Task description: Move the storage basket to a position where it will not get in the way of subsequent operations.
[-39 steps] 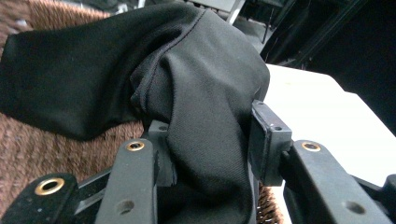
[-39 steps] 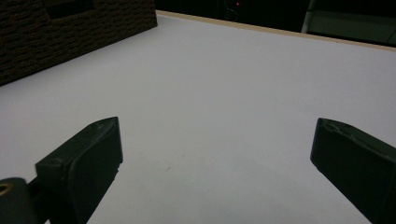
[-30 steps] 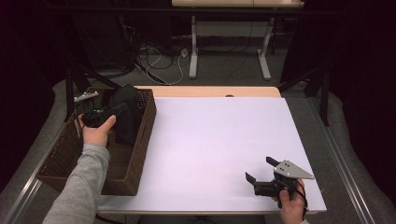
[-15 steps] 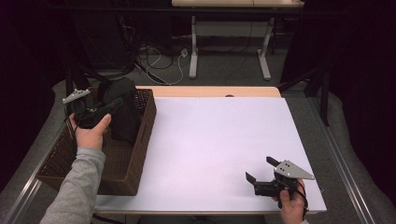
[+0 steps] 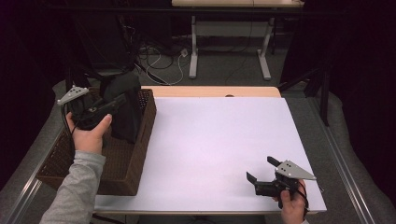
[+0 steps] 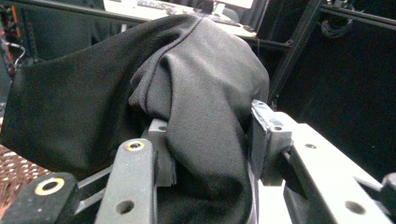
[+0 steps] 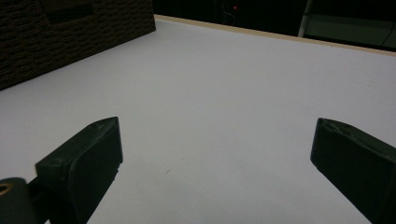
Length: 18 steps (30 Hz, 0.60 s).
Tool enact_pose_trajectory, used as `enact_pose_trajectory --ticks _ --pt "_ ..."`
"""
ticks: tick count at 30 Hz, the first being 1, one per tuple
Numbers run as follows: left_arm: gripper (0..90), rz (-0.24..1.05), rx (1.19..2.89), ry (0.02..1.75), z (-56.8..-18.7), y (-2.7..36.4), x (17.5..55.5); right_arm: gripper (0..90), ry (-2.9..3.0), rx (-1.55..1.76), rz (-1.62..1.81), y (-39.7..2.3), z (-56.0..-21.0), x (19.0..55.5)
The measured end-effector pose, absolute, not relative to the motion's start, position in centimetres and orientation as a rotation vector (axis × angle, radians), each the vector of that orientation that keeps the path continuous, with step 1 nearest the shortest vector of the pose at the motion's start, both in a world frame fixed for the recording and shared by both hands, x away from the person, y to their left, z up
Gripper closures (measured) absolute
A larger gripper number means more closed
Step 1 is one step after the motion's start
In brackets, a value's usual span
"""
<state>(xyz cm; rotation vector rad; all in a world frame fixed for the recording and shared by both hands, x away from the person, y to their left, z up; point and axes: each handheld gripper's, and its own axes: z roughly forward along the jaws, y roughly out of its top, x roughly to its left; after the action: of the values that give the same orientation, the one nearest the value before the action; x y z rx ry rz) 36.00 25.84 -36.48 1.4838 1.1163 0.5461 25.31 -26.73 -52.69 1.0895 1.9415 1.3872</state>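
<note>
**Black cloth held up over the basket**

Resting at the table's near right corner, the right gripper (image 5: 259,177) lies on the white tabletop (image 5: 219,140), its jaws spread wide with nothing between them. Farther off at the left, the left gripper (image 5: 116,100) is clamped on a bunched black fabric garment (image 6: 187,93), raised above the dark brown woven wicker basket (image 5: 135,154), its lower end hanging down inside. Beyond, desk legs and cables sit in shadow.
</note>
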Motion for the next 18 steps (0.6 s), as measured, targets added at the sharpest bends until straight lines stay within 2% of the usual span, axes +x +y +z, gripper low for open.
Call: enact_pose_trajectory --ticks 18 --pt "59.0 0.549 1.496 1.026 -34.9 23.9 34.5 1.8 1.952 1.086 1.393 -26.5 -52.8 25.4"
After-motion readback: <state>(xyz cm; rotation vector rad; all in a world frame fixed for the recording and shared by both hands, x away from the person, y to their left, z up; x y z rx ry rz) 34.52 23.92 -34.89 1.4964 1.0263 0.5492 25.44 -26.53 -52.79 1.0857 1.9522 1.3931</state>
